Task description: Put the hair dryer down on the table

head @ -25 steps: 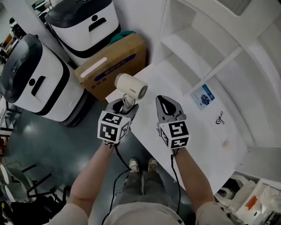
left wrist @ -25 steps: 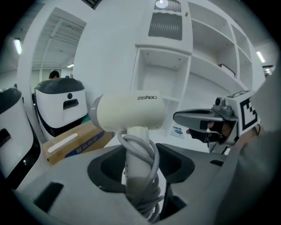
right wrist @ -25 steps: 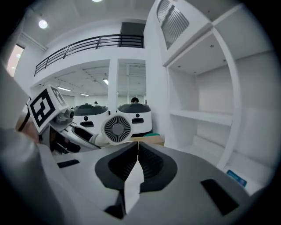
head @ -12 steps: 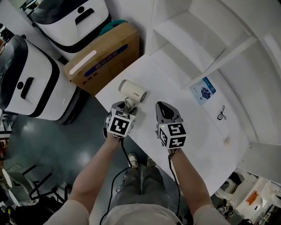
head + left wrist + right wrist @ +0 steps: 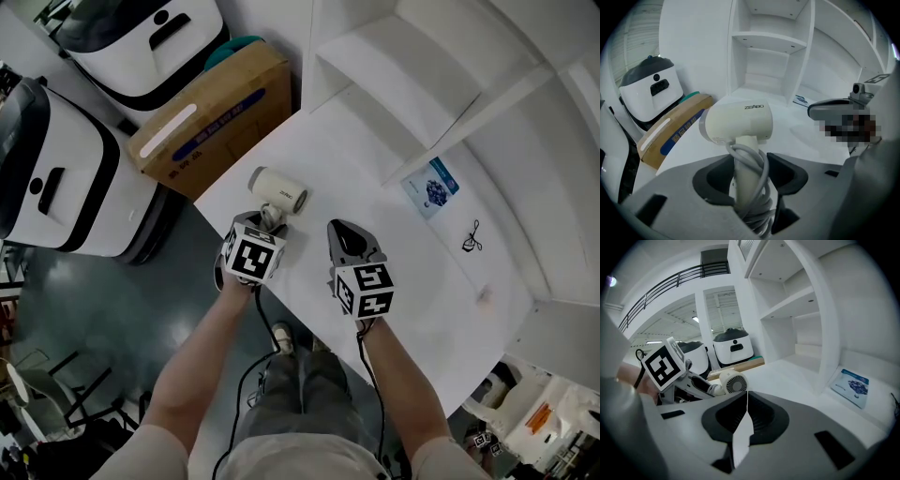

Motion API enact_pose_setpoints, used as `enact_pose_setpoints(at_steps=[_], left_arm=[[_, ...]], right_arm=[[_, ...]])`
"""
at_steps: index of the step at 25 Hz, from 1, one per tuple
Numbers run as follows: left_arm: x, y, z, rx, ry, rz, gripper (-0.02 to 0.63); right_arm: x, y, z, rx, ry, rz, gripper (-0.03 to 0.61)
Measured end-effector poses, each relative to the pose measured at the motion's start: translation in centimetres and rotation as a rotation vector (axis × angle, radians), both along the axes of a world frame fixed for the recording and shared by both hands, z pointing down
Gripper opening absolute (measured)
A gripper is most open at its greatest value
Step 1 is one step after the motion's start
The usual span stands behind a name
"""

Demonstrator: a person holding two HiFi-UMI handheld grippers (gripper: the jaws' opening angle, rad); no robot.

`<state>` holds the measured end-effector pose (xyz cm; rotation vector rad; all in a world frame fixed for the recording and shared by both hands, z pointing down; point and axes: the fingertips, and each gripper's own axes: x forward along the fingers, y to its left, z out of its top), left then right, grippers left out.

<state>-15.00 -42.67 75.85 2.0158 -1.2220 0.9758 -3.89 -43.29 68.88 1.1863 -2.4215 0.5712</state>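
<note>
Where the head view looks down, the left gripper (image 5: 268, 223) holds the hair dryer (image 5: 278, 188) over the white table's (image 5: 375, 159) left corner, beside the right gripper (image 5: 343, 232). Left gripper view: the jaws clamp its cord-wrapped handle (image 5: 746, 157). Right gripper view: the jaws are pressed together, empty.

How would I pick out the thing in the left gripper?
Find the corner of the white table nearest the cardboard box. There the left gripper clamps a cream hair dryer by its cord-wrapped handle. It is the only barrel-shaped thing there.
</note>
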Motion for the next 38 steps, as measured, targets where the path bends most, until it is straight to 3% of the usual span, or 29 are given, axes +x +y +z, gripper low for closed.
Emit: enact_pose_setpoints(at_steps=[16,22,27,32,38], left_arm=[[0.8,0.4,0.3,0.067,-0.129,0.045,0.245],[0.7,1.3,-0.8,0.066,-0.074,0.009,0.245],[0.1,3.6,-4.5,0.109,0.006,-0.082,0.245],[-0.8,4.5,-10.4,0.210,0.073,-0.164,0.244],[-1.0,6.3,-20.0,0.352,0.169,-0.192,0.239]], right_arm=[[1.0,2.3,-1.4,-0.046,-0.106,-0.012,0.021],[1.4,3.3,-3.0,-0.027,-0.130,-0.019,0.021],[1.3,4.9,-5.6,-0.001,-0.138,-0.043,0.021],[1.3,5.3,-9.6,0.058,-0.151,-0.062,0.021],[0.7,6.5,-17.1,0.196,-0.205,-0.096,0.021]])
